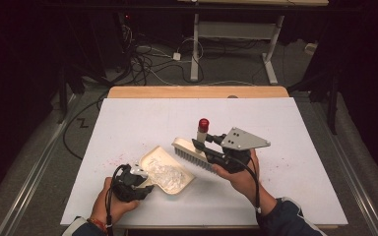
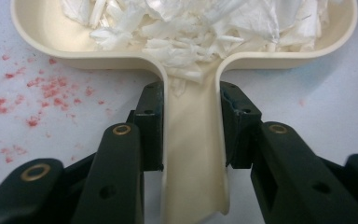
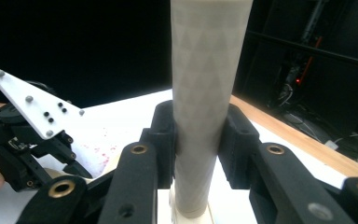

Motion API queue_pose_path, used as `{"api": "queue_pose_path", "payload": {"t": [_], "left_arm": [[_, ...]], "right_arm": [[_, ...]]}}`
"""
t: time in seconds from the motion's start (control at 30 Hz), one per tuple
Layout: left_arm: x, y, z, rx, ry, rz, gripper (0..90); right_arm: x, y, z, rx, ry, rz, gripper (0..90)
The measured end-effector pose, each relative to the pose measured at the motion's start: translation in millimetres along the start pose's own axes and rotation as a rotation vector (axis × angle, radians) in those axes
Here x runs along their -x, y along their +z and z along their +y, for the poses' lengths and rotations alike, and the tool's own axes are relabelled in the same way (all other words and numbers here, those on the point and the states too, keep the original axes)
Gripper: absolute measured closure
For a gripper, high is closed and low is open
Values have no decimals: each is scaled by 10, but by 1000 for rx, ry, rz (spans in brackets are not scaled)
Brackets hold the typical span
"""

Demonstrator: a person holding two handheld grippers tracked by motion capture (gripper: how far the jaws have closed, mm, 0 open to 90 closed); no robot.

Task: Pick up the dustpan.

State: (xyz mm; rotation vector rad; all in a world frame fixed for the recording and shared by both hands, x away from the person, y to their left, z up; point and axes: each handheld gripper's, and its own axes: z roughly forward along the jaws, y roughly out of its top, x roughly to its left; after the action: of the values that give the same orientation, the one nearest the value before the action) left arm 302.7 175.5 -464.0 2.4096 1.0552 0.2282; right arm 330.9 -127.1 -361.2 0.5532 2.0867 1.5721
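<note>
A cream dustpan (image 1: pixel 177 184) lies on the white table, holding a heap of white shreds (image 1: pixel 165 173). My left gripper (image 1: pixel 144 184) is shut on its handle. In the left gripper view the pads clamp the flat handle (image 2: pixel 193 154) on both sides, with the shreds (image 2: pixel 191 28) just ahead in the pan. My right gripper (image 1: pixel 203 144) is shut on the upright handle of a hand brush (image 1: pixel 192 153), which has a red tip (image 1: pixel 204 123). The brush hangs tilted just right of the pan, bristles down. In the right gripper view the pale handle (image 3: pixel 205 93) rises between the pads.
Red specks (image 2: pixel 37 88) dot the white sheet (image 1: pixel 275 123) left of the pan. The table's wooden far edge (image 1: pixel 197 92) borders a floor with cables and a desk frame. In the right gripper view, the left gripper (image 3: pixel 32 135) sits at left.
</note>
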Motion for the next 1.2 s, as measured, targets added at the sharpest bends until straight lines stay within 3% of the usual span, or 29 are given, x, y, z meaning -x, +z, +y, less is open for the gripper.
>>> {"api": "queue_pose_path", "payload": {"t": [0.27,0.37,0.43,0.67,0.93,1.03,1.2], "left_arm": [[-41,6,9,9,-21,4,630],[-50,21,10,11,-29,3,630],[-57,23,18,12,-35,3,631],[-106,32,14,20,-49,-2,631],[-120,39,14,23,-53,-3,630],[-134,32,6,30,-66,-4,630],[-168,18,7,42,-81,4,630]], "right_arm": [[120,-223,25,-23,-18,-10,705],[217,-406,20,-10,-3,-18,705],[236,-435,15,-11,0,-20,705],[442,-763,-69,-45,36,-32,705],[536,-1041,-132,-67,42,-62,705],[573,-1159,-185,-91,53,-42,705],[592,-1257,-259,-119,56,-51,705]]}}
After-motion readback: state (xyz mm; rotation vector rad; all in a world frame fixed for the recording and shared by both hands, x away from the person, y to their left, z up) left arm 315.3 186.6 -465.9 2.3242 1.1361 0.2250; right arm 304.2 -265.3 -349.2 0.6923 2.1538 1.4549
